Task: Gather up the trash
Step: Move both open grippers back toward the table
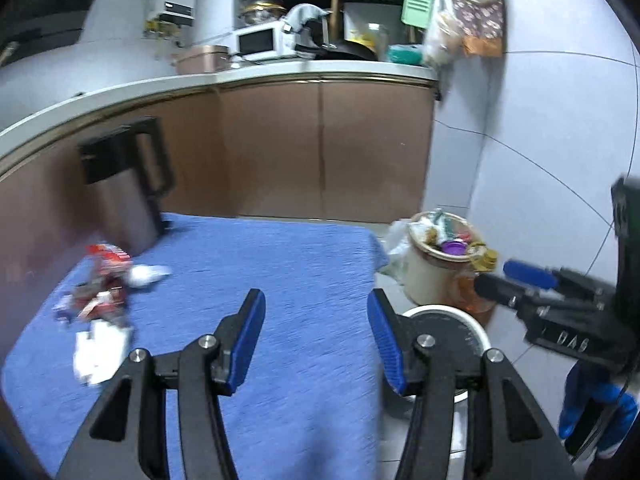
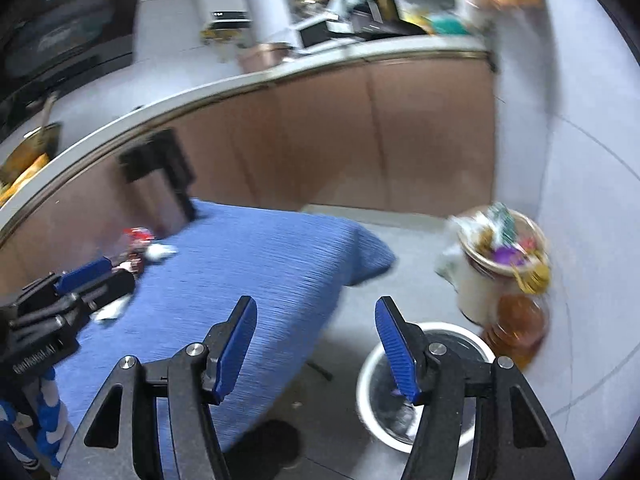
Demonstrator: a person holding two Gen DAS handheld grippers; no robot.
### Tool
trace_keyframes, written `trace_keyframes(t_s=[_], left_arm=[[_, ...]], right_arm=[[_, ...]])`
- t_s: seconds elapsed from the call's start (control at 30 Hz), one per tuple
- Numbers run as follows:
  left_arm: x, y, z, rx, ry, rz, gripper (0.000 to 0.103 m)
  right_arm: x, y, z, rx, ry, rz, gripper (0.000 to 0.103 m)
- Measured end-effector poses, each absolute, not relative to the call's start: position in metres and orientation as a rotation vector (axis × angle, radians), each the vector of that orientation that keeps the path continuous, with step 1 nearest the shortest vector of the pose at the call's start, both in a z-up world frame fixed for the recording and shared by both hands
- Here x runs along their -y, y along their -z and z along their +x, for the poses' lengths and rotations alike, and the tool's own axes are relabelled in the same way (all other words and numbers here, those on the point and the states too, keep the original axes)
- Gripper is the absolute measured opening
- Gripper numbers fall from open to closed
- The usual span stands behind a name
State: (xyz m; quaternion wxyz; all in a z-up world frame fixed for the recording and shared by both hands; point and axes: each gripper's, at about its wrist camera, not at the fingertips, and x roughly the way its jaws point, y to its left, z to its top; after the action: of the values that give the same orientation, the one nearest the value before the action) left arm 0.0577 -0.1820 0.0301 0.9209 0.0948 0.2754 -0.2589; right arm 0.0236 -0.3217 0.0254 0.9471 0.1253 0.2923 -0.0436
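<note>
Trash (image 1: 102, 294) lies blurred at the blue worktop's (image 1: 280, 280) far-left edge, bare cloth beside it. Left gripper (image 1: 316, 344) and right gripper (image 2: 316, 350) gape half-open, empty. White bin (image 2: 424, 384) is partly hidden behind the right gripper.

Pale tiled walls (image 1: 540, 112) and grey floor (image 2: 408, 236); brown cabinet doors (image 1: 320, 144) under a white worktop (image 1: 280, 72) carrying a microwave (image 1: 260, 42); blue-covered bench (image 1: 272, 280) in front.
</note>
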Motion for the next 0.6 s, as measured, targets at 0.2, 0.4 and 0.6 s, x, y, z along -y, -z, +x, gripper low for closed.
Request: trace_keyframes(t_s=[0.2,0.4,0.6], left_arm=[[0.117,-0.043,0.044,-0.522,0.425,0.191,0.051],[0.053,-0.045,0.048,-0.503,0.334,0.149,0.051],[-0.009,-0.03,0.065,-0.532,0.246,0.089,0.051]], right_arm=[[0.263,-0.055,0.037,-0.568,-0.008,0.177,0.06],[0.208,-0.071,0.059,-0.577,-0.104,0.125,0.06],[0.161,-0.074,0.089,-0.608,-0.188,0.077,0.061]])
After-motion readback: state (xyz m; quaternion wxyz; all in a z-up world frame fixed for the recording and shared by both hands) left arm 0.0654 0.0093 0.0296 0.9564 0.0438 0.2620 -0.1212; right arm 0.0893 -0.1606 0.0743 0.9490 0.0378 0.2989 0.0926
